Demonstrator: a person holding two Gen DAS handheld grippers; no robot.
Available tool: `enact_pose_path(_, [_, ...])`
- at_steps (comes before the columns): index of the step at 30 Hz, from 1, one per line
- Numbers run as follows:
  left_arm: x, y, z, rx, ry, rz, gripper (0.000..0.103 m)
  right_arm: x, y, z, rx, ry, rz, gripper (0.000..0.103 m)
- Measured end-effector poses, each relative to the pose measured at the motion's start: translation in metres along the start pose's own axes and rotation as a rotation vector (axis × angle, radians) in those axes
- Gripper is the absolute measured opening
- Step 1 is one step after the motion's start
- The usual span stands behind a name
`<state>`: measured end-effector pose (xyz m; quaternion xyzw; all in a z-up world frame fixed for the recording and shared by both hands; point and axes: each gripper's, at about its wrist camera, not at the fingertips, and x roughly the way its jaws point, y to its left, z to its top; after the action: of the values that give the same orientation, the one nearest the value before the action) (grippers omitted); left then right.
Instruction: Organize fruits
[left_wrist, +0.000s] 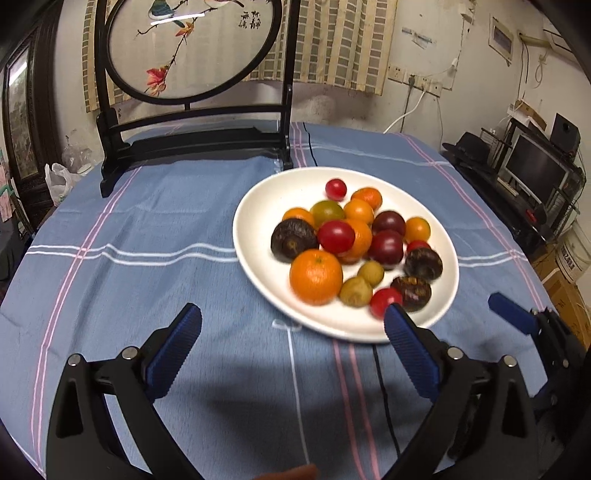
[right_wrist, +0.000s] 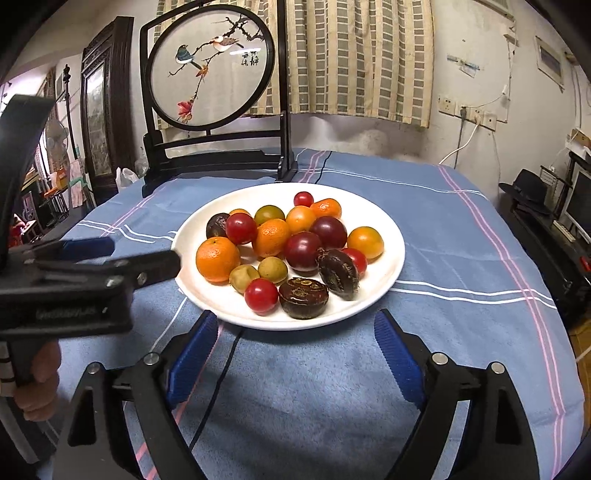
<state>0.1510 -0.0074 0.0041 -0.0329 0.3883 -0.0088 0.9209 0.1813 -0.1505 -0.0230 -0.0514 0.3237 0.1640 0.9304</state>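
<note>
A: From the left wrist, the left tool (left_wrist: 291, 321) hangs released with nothing between its blue ribbed pads, over the blue striped cloth on the surface (left_wrist: 147, 229). Bare cloth runs to the left edge. The round white ceramic plate (left_wrist: 258, 206) of fruit sits ahead to the right; the right pad overlaps its near rim.

B: From the right wrist, the right tool (right_wrist: 295, 332) is likewise spread and empty, just short of the rim. The plate holds two brown-green longans (right_wrist: 272, 269) and a large orange mandarin (right_wrist: 218, 259). The black-framed embroidered screen (right_wrist: 210, 74) stands behind.
</note>
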Motion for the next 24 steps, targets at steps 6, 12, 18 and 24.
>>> enact_pose_path(6, [-0.004,0.003,-0.002,-0.003,-0.006,0.013,0.098,0.008,0.002,-0.002,-0.024,0.022,-0.011,0.087])
enact_pose_path(12, [0.002,0.003,-0.004,0.004,0.014,0.032,0.098,0.006,0.011,-0.002,-0.061,0.02,0.006,0.087])
enact_pose_path(18, [0.005,0.004,-0.005,0.0,0.028,0.028,0.098,0.006,0.015,-0.004,-0.081,0.029,0.013,0.087])
enact_pose_path(24, [0.002,0.0,-0.007,0.015,0.018,0.022,0.098,0.004,0.012,-0.003,-0.068,0.023,0.016,0.087])
